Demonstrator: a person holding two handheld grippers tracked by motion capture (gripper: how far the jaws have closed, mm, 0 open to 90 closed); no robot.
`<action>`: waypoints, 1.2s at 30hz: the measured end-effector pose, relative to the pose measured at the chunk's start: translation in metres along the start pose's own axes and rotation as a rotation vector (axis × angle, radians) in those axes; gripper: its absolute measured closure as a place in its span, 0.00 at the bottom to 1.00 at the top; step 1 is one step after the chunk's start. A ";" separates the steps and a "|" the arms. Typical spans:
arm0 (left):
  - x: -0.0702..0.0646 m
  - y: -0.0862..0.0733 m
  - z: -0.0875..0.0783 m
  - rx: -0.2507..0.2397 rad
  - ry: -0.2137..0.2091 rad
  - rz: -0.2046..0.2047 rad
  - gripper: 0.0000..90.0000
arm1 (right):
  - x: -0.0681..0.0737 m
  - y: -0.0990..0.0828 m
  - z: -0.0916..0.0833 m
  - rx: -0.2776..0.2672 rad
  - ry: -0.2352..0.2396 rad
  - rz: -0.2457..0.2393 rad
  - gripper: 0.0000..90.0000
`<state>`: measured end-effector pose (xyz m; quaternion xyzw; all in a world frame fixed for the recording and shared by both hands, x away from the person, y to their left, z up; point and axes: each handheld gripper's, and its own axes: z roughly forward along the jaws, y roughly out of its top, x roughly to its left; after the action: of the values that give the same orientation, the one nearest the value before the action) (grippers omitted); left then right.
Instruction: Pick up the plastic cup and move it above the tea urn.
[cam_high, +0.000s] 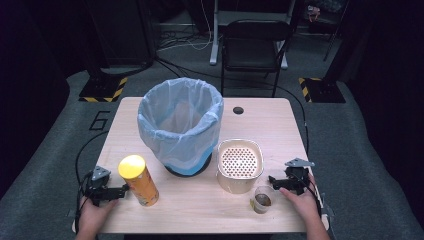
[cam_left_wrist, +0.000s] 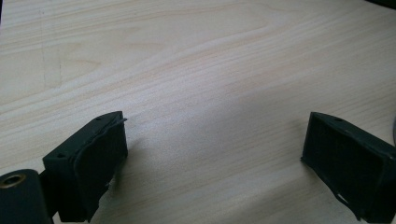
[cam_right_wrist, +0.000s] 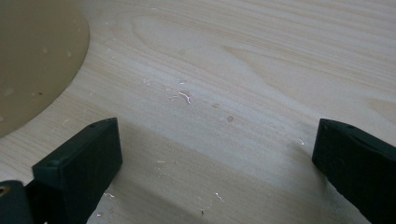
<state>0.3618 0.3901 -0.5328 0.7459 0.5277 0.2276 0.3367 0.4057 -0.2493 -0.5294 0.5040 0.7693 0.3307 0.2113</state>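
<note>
An orange chip can (cam_high: 140, 181) with a yellow lid stands at the table's front left. My left gripper (cam_high: 120, 190) lies just to its left, pointing at it, and in the left gripper view (cam_left_wrist: 215, 135) its jaws stand open over bare wood. A beige strainer basket (cam_high: 240, 165) sits right of centre, with a small clear cup (cam_high: 262, 200) of brown liquid in front of it. My right gripper (cam_high: 273, 180) rests beside the cup. In the right gripper view (cam_right_wrist: 217, 140) it is open, with the beige basket (cam_right_wrist: 32, 60) at upper left.
A bin lined with a pale blue bag (cam_high: 180, 125) stands mid-table behind the can and basket. The wooden table (cam_high: 200, 205) has a cable hole (cam_high: 238, 110) near its far edge. A black chair (cam_high: 255, 47) stands beyond the table.
</note>
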 end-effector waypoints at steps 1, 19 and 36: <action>0.000 0.000 0.000 0.000 0.000 0.000 0.07 | 0.000 0.000 0.000 0.000 0.000 0.000 0.01; 0.000 0.000 0.000 -0.001 0.002 0.003 0.07 | 0.000 -0.004 -0.007 -0.040 0.013 -0.001 0.25; 0.000 0.000 0.000 -0.001 0.002 0.003 0.07 | 0.012 0.013 -0.042 -0.023 0.042 -0.086 0.39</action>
<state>0.3616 0.3901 -0.5328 0.7462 0.5268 0.2291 0.3364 0.3817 -0.2474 -0.4913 0.4610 0.7907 0.3407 0.2151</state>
